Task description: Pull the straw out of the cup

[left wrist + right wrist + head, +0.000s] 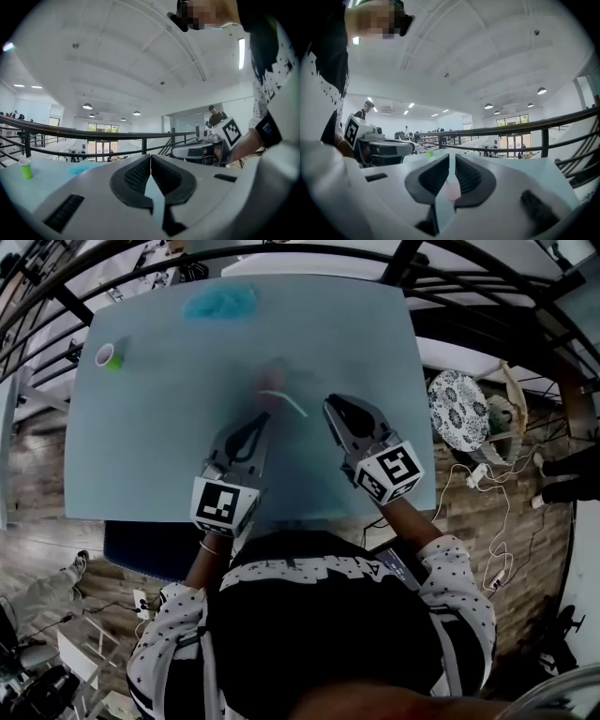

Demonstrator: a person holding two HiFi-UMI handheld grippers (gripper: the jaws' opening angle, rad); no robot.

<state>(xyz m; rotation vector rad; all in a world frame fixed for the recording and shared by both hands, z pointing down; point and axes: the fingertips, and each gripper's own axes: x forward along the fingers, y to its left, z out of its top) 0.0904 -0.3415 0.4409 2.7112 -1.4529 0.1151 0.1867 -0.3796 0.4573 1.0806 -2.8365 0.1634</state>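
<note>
Head view: I'm judging straw (284, 401) light, crushable, best pinched above cup (270, 390); left gripper (150, 158) sitting clenched empty, right gripper (452, 160) barely parted

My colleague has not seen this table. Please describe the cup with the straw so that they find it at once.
On the pale blue table, look near the middle, just beyond the left gripper. The reddish cup there has a white straw sticking out; the green cup at the far left corner has none.
</note>
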